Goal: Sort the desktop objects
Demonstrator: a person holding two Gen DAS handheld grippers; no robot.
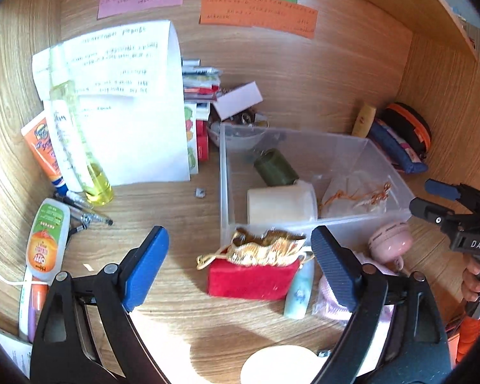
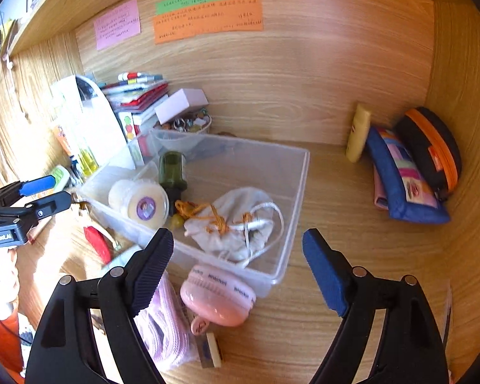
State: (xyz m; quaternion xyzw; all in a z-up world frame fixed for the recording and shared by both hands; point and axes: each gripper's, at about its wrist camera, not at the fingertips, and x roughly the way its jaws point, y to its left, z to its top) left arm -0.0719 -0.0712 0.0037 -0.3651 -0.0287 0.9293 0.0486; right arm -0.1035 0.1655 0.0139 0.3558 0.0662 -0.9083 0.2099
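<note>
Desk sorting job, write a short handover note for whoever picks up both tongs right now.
Left tongs: open, empty, hovering over the red pouch with gold wrapping.
Right tongs: open, empty, hovering at the clear bin's near edge.
Done: green bottle, round tub and white drawstring bag are in the bin.
Left: red pouch, small blue-green tube, pink case and pink knit cloth lie on the desk in front of the bin. Bottles and tubes remain at far left.

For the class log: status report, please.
Both tongs open: left, right. Clear bin part-filled. Red pouch ahead of left tongs; pink case against bin.
</note>
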